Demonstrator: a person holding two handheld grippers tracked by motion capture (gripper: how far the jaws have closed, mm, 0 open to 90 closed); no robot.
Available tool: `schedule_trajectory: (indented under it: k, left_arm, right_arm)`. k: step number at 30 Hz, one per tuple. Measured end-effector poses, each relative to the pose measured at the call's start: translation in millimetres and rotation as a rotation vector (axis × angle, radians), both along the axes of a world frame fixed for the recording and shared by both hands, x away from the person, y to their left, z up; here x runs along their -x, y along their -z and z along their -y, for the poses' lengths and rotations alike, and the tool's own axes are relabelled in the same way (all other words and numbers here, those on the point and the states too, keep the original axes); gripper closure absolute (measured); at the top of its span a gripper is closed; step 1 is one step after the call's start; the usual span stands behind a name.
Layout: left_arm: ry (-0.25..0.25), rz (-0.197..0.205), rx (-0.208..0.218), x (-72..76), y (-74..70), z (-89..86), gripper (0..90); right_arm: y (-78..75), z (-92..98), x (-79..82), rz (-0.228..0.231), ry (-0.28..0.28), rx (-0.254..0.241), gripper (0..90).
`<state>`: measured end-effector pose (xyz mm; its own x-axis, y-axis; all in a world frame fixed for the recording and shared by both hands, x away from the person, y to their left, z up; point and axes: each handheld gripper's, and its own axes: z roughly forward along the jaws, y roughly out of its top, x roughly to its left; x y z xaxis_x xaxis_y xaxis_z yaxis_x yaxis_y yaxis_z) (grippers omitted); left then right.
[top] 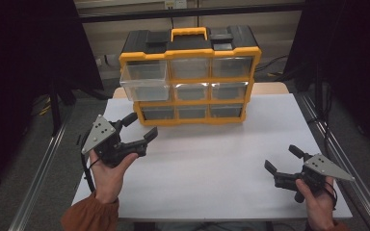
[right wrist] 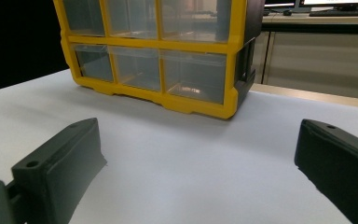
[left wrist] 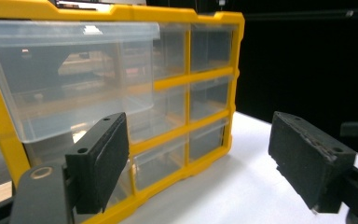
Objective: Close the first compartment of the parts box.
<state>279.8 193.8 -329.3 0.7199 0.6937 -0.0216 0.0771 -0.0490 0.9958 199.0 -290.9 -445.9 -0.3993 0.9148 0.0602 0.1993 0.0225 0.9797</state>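
Organiser (top: 190,77): glossy yellow and black plastic frame; drawers (left wrist: 74,79) of clear, smooth, glossy plastic. Left gripper (top: 142,126): matt black jaws with rough, foam-like pads (left wrist: 114,154), matt grey metal plate. Table (top: 212,163) beneath both grippers: smooth, matt white surface. Sleeve (top: 89,216): orange cloth.

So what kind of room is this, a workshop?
Probably a lab or test bench: a yellow drawer organizer sits on a white table with metal frame rails, and a desk with monitors stands behind.
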Motion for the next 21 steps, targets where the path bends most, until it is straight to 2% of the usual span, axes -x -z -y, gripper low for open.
schedule_trajectory:
  k: [4, 7, 8, 11, 13, 16, 20, 21]
  left_arm:
    - [0.022, 0.010, -0.008, -4.2, -4.5, 0.0, 32.0]
    - [0.029, 0.014, -0.017, -6.0, -5.4, 0.4, 34.4]
    - [0.030, 0.017, -0.023, -6.7, -6.0, 1.1, 39.6]
    - [0.035, 0.001, -0.032, -8.3, -6.3, 2.1, 47.7]
    - [0.047, -0.007, -0.017, -10.2, -6.0, 2.4, 52.8]
    - [0.033, -0.009, -0.023, -12.1, -5.6, 2.7, 60.7]
    - [0.071, -0.009, -0.021, -21.0, -5.3, 1.0, 76.1]
    - [0.051, -0.004, -0.014, -21.5, -5.0, 2.0, 78.1]
  right_arm:
    - [-0.2, -0.1, 0.4, 0.006, -0.002, 0.004, 0.6]
    - [0.0, 0.3, 0.3, 0.002, -0.004, 0.001, 0.6]
    - [0.4, 0.2, -0.2, 0.003, 0.001, 0.001, 0.7]
    - [0.1, 0.5, 0.4, 0.004, -0.004, 0.003, 0.6]
    - [0.1, 0.4, 0.1, 0.003, -0.006, 0.002, 0.7]
    - [0.0, 0.2, 0.3, 0.007, -0.006, 0.004, 0.7]
    - [0.1, 0.1, 0.2, 0.006, -0.007, 0.006, 0.7]
    - [0.1, 0.2, 0.4, 0.002, -0.007, 0.002, 0.7]
